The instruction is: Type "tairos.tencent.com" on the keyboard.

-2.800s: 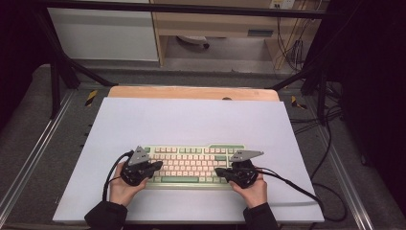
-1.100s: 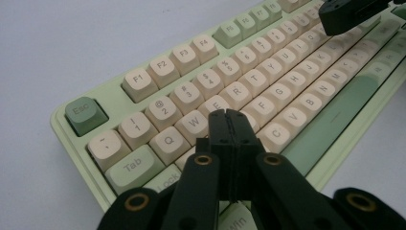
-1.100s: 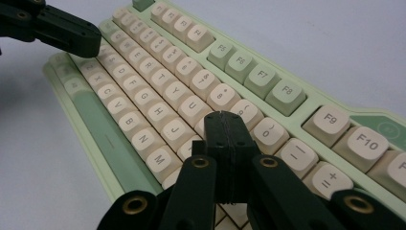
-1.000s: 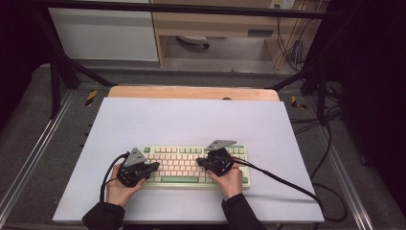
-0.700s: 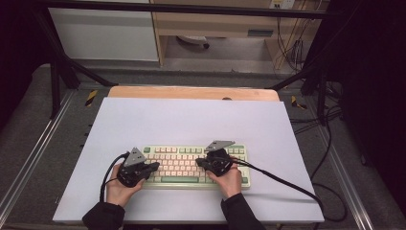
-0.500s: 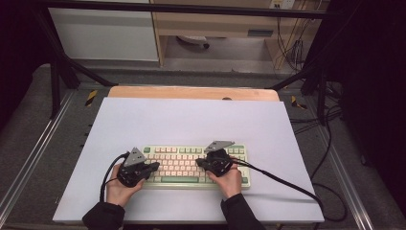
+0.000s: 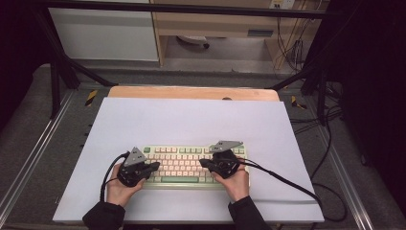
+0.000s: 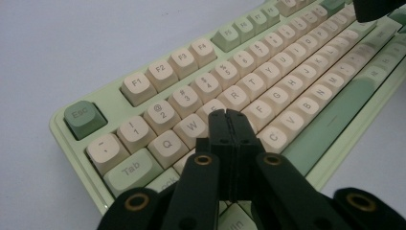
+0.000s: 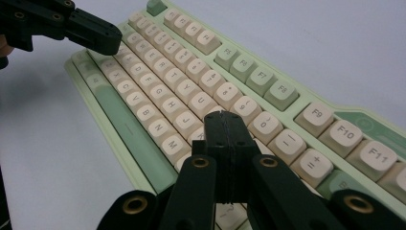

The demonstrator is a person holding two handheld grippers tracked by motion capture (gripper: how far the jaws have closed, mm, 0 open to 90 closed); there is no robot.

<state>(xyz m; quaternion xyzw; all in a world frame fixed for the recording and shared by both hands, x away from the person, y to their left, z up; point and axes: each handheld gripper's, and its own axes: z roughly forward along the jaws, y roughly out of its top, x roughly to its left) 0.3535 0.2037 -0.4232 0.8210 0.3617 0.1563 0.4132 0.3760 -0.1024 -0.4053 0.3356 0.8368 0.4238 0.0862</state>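
Where the pale lilac surface (image 7: 191, 120) nears the person, a pastel-green keyboard (image 7: 191, 165) lies flat, with rounded cream keycaps and a long green spacebar. Both hands grip from below, angled inward. Left gripper (image 7: 154, 166) over the left-hand letters, jaws pressed together, empty; right gripper (image 7: 203, 163) over the right-hand keys, jaws likewise closed.
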